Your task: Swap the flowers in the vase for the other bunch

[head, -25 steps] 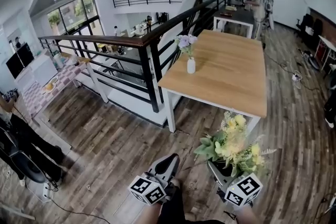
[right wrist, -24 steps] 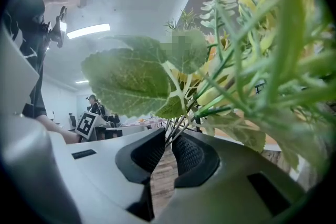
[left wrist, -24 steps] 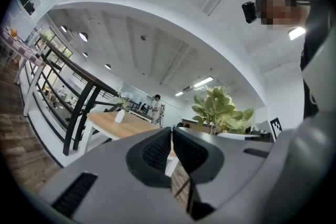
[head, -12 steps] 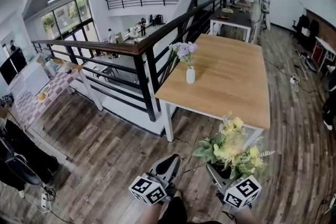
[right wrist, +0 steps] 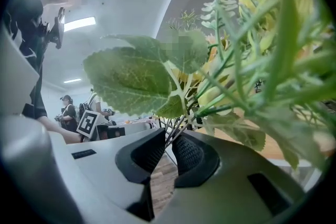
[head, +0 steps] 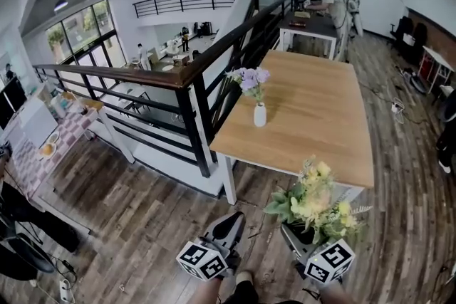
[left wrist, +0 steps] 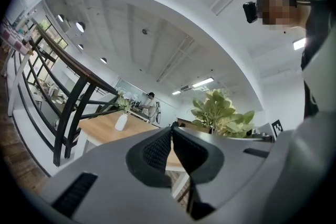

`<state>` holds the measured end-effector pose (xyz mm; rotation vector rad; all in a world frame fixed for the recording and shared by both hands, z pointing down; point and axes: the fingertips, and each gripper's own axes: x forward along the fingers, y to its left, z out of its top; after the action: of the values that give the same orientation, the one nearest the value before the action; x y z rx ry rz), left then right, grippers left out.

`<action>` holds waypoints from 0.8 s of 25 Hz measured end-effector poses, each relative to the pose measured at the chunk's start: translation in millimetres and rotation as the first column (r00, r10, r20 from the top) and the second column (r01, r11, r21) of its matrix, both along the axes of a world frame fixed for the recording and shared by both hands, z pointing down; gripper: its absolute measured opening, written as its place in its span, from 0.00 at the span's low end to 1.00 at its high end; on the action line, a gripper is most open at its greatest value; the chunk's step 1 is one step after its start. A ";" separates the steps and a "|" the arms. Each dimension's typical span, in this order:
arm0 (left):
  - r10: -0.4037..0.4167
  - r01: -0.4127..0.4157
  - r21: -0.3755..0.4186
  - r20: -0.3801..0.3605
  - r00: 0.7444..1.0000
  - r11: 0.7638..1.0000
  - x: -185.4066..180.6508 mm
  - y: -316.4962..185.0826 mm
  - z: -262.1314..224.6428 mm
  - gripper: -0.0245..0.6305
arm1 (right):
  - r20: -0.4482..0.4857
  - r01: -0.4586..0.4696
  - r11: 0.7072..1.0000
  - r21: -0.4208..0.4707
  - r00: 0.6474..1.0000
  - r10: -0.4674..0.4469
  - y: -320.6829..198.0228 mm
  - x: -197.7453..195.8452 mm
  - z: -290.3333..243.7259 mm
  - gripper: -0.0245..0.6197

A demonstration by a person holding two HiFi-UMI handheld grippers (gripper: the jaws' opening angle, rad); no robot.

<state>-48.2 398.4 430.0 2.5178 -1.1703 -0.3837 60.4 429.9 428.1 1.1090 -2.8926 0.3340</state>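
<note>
Over wood floor [head: 142,210], forward-held right tongs [right wrist: 167,145] grip yellow bunch [head: 317,199]; left tongs [left wrist: 171,132] closed, empty.

1. Counter [head: 320,117]: open top to the right of the vase [head: 260,114], which stands near its left edge.
2. Black railing [head: 187,89] runs close along the counter's left side.
3. Yellow bunch [head: 317,199], clamped in the jaws of the right gripper [right wrist: 169,140], fronts the counter's near corner.

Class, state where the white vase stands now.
In the head view, the white vase stands on the wooden table, near its left edge beside the black railing, holding purple flowers.
</note>
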 end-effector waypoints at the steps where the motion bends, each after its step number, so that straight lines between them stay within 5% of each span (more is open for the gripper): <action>1: 0.006 -0.006 0.002 -0.003 1.000 1.000 -2.9 -8.3 0.1 0.07 | -0.003 -0.005 1.000 -0.001 1.000 0.005 -7.6 -3.0 -0.4 0.13; 20: 0.100 -0.100 -0.048 -0.015 0.995 0.994 -13.9 -119.1 26.7 0.07 | -0.002 -0.111 0.993 -0.033 0.994 0.111 -109.9 -8.8 12.7 0.13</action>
<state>-62.1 279.3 456.7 2.5167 -1.0313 -0.3406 51.6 320.0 440.8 1.2674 -2.8209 0.3838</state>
